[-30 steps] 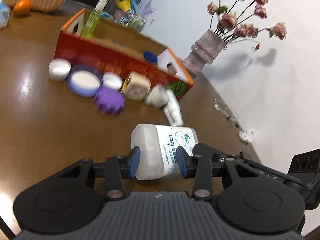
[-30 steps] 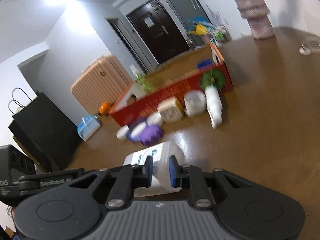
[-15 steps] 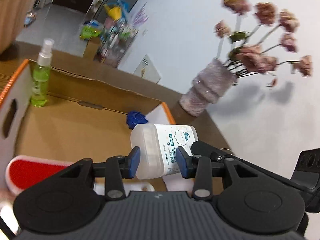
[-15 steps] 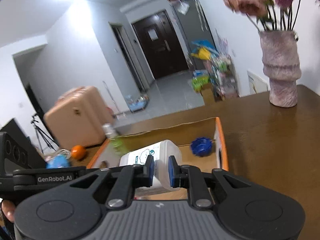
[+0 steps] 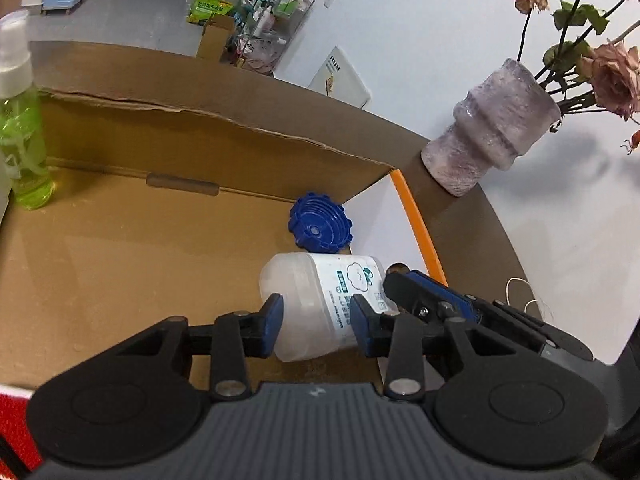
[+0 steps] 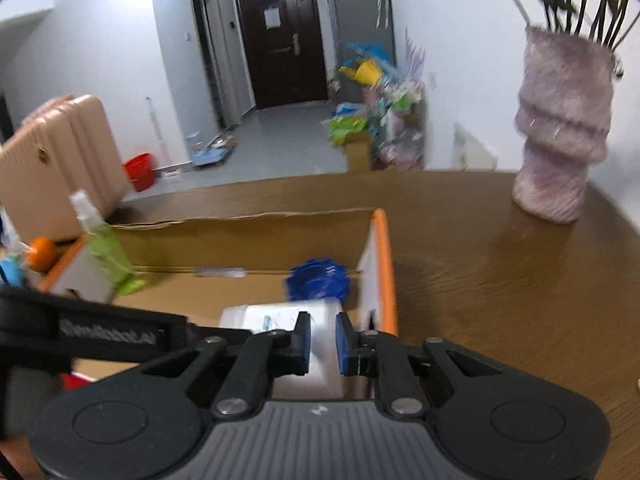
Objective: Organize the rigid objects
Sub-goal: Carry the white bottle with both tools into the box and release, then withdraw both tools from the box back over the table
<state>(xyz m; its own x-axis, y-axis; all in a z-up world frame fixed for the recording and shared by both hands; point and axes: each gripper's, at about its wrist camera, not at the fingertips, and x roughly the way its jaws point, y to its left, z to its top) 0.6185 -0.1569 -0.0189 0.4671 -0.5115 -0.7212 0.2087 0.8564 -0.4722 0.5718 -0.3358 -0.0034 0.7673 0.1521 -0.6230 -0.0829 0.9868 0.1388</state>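
Observation:
Both grippers hold one white plastic bottle (image 5: 320, 300) with a printed label, lying on its side. My left gripper (image 5: 316, 324) is shut on its body. My right gripper (image 6: 322, 340) is shut on its other end (image 6: 320, 332). The bottle hangs low over the right end of an open cardboard box (image 5: 120, 248). In the box, a blue ridged cap (image 5: 320, 230) lies in the right corner and a green spray bottle (image 5: 22, 140) stands at the left. Both show in the right wrist view: the cap (image 6: 316, 280) and the spray bottle (image 6: 106, 248).
A purple vase (image 5: 488, 136) of dried roses stands on the brown table (image 6: 500, 280) right of the box, also in the right wrist view (image 6: 560, 140). The box has an orange-edged right wall (image 6: 384, 264). A white cable (image 5: 520, 288) lies near the wall. An orange (image 6: 42, 252) sits far left.
Both grippers carried the bottle up from the table, over the box's front wall, and down toward the box's right end. The row of jars in front of the box dropped out of view.

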